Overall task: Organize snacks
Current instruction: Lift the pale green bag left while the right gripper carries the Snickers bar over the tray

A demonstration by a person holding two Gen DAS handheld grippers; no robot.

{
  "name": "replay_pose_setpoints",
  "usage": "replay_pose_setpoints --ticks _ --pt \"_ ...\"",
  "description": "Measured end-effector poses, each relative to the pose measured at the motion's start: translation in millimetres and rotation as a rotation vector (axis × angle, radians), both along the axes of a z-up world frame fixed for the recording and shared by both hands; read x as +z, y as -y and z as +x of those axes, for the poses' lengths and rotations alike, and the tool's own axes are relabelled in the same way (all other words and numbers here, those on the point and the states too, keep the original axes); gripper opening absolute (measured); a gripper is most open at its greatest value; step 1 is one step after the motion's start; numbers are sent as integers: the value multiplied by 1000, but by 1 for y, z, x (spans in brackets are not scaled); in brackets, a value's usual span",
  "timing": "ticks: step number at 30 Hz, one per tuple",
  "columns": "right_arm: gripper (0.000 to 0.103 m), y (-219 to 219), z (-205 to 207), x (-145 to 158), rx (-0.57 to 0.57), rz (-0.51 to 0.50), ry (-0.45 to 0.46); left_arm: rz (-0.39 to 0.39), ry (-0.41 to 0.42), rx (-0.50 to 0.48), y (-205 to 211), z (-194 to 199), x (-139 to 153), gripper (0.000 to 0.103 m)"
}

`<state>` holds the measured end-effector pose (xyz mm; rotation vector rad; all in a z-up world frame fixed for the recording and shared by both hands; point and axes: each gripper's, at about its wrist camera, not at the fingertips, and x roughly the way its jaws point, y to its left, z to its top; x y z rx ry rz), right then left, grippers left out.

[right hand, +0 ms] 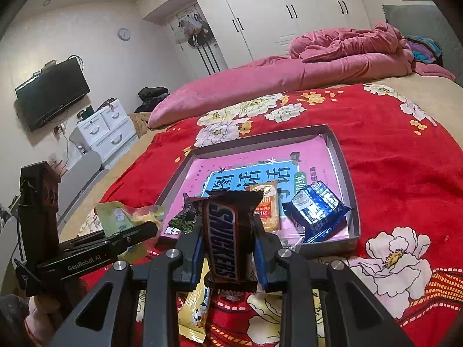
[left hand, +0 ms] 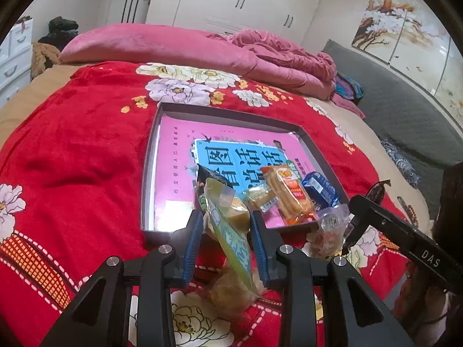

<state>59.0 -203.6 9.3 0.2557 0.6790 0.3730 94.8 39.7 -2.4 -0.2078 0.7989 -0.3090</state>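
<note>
Red floral bedding (left hand: pixel 72 150) carries a shallow grey tray (left hand: pixel 149 156) lined with a pink book cover. Inside lie an orange biscuit packet (left hand: pixel 289 193), a blue packet (left hand: pixel 319 189) and a dark green-printed packet (right hand: pixel 183 221) (all toward the near edge). Left gripper (left hand: pixel 227 225) pinches a pale green pouch (left hand: pixel 228 225) between its blue pads, just before the tray's near rim. Right gripper (right hand: pixel 227 244) clamps a Snickers bar (right hand: pixel 224 237), held upright near the tray's near edge.
</note>
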Motion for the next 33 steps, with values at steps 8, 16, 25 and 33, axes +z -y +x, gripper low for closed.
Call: replay_pose_setpoints --ticks 8,16,25,33 --pt "30 7 5 1 -43 9 3 -1 10 17 -2 7 0 34" --pt "30 23 15 3 -111 20 17 -2 -12 60 -8 22 -8 34" --pt "30 25 22 3 -129 29 28 14 -40 92 -8 37 -17 34" --pt "30 32 30 -1 -171 35 17 30 -61 85 -2 46 -24 34"
